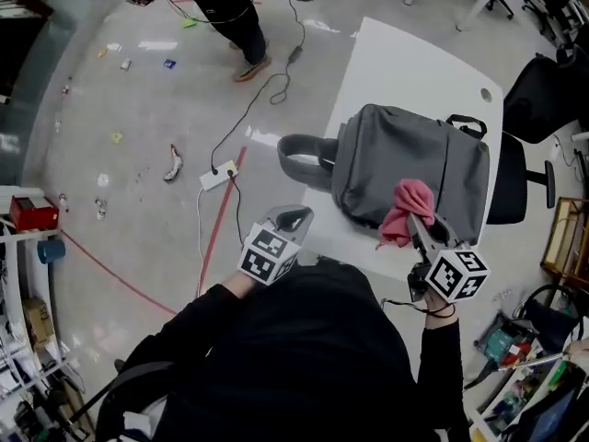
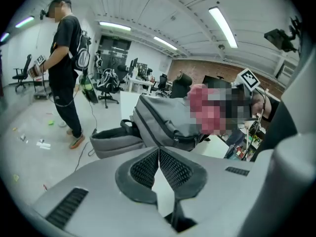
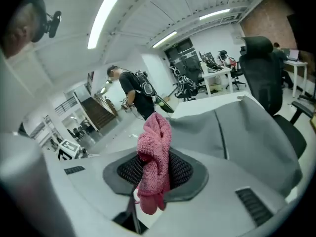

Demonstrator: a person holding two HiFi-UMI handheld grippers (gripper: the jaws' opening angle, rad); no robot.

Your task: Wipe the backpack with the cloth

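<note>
A grey backpack (image 1: 414,168) lies flat on the white table (image 1: 405,63), its straps hanging over the left edge. My right gripper (image 1: 416,212) is shut on a pink cloth (image 1: 405,208) and holds it just above the backpack's near edge. The right gripper view shows the pink cloth (image 3: 154,159) bunched between the pads and hanging down, with the backpack (image 3: 247,127) beyond. My left gripper (image 1: 293,217) is shut on nothing, left of the table near the hanging straps. In the left gripper view the backpack (image 2: 163,122) lies ahead of the shut left gripper (image 2: 159,154).
A person (image 1: 225,7) stands on the floor at the far side. A power strip (image 1: 219,175) and cables lie on the floor left of the table. A black office chair (image 1: 525,164) is at the table's right. Shelving with a red box (image 1: 35,215) stands at left.
</note>
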